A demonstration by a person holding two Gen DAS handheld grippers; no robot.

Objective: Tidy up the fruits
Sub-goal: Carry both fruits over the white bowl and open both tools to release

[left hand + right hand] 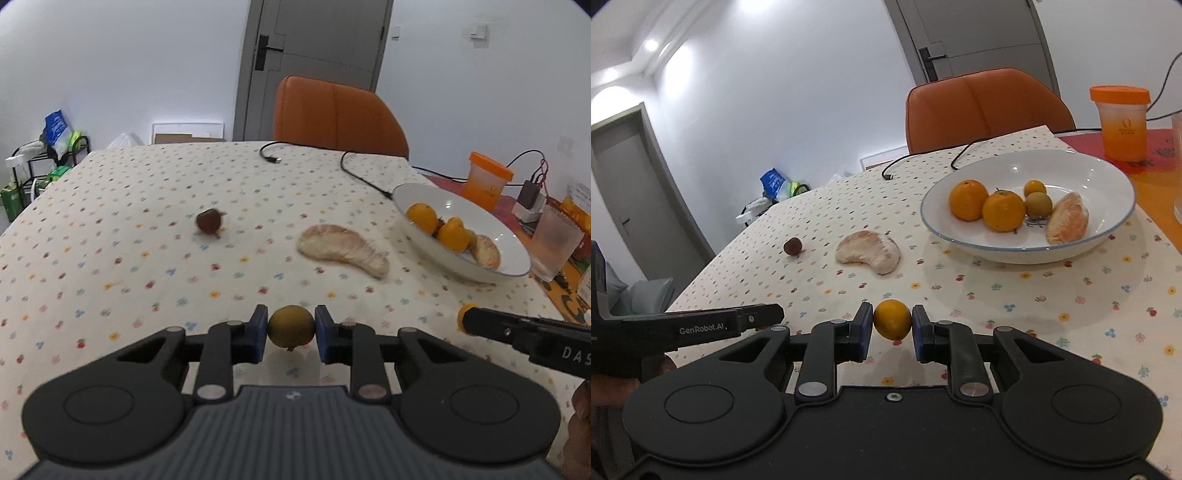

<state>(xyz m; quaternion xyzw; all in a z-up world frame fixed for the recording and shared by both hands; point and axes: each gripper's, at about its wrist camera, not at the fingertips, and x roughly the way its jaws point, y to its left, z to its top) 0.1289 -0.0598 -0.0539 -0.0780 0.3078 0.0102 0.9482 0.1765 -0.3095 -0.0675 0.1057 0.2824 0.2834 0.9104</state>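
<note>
Dotted tablecloth (1015, 295), "GenRobot.AI" on left gripper (764, 314)

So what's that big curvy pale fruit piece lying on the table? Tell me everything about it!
The pomelo segment is a large peeled wedge, curved like a crescent, pale pinkish-cream with a thin, papery-looking skin. It lies flat on the flowery tablecloth, outside the white bowl, between that bowl and a small dark round fruit. Only the cloth touches it; neither gripper is near it.

Dotted tablecloth (997, 295), bowl (1027, 247), pomelo segment (868, 251)
</note>
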